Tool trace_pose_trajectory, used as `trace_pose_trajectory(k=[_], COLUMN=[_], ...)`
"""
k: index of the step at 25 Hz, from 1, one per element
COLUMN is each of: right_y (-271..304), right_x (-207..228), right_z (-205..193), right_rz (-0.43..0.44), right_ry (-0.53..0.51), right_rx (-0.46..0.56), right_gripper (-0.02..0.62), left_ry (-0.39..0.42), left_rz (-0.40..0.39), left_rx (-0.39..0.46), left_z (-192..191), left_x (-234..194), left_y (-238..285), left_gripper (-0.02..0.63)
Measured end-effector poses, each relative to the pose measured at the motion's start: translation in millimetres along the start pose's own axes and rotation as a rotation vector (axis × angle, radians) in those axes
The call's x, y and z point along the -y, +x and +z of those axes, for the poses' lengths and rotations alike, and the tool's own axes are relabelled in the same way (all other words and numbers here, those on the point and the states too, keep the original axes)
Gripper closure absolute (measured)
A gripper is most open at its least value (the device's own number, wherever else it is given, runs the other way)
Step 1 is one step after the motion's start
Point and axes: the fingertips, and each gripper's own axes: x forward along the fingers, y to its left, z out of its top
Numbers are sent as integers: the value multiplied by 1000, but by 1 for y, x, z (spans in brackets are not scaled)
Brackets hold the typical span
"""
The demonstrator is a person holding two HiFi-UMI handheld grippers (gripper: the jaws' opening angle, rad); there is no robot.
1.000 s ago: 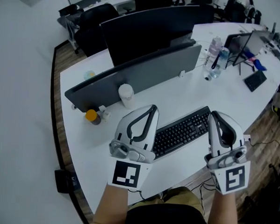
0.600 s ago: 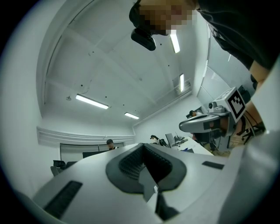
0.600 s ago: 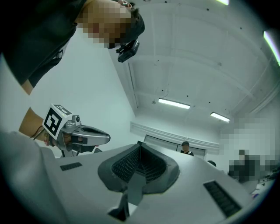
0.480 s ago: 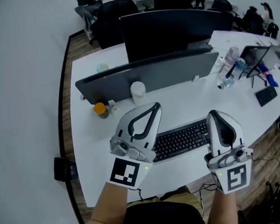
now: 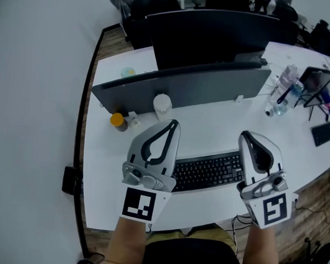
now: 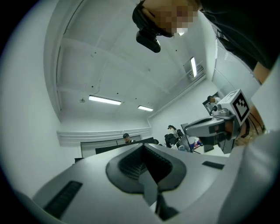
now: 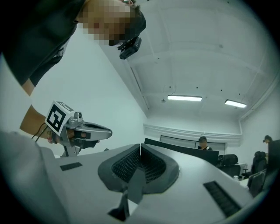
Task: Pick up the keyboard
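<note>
A black keyboard (image 5: 208, 170) lies flat on the white desk (image 5: 209, 128), near its front edge. My left gripper (image 5: 173, 123) hovers over the keyboard's left end, its jaws shut and empty. Over the right end hangs my right gripper (image 5: 243, 137), also shut on nothing. Both grippers point away from me and slightly upward. In the left gripper view the shut jaws (image 6: 142, 145) face the ceiling, with the right gripper (image 6: 214, 127) off to the side. In the right gripper view the shut jaws (image 7: 140, 146) point up too, and the left gripper (image 7: 78, 129) shows at left.
A grey divider panel (image 5: 189, 86) and a dark monitor (image 5: 208, 34) stand behind the keyboard. A white cup (image 5: 162, 105) and a small yellow-capped jar (image 5: 118, 122) sit at the divider's foot. Bottles (image 5: 283, 88), a tablet stand (image 5: 316, 81) and office chairs (image 5: 155, 4) lie further off.
Both grippers have drifted along the desk and slightly down, staying shut. The head view has swung, so the keyboard now lies more level across the picture.
</note>
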Motion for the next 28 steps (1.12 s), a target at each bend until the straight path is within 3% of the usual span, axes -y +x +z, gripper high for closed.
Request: trace_pose_trajectory(k=[14,15,16,17,18,23,27,28], right_y=[-39,-42,-43,-43,-43,-38,-37,-37], right_x=[45,43,42,41,39,43,54,58], right_z=[-51,-55,-60,-65,-70,-82,-98,-105], right_rz=[252,288,319,343,360,371,318,303], right_ry=[132,160,187,202,206,194,190,185], right_rx=[24,19,9,-4,-15,-46,-101,-124], right_gripper=[560,480,351,327,324,324,324,324], left_ry=[-16,-19,-25,-28,-22,3,-48,-58], left_rz=[198,196,186,174,168,174,159,153], left_rx=[-63,-62,-66,-78,-98,-156,-215,-233], left_z=[0,0,-1,-3,-7,-24,-51,-58], left_x=[70,75,80,84,86,86,84,83], left_y=[23,23,24,25,25,25,17,15], left_gripper=[595,575,427,329,304,305,318,349])
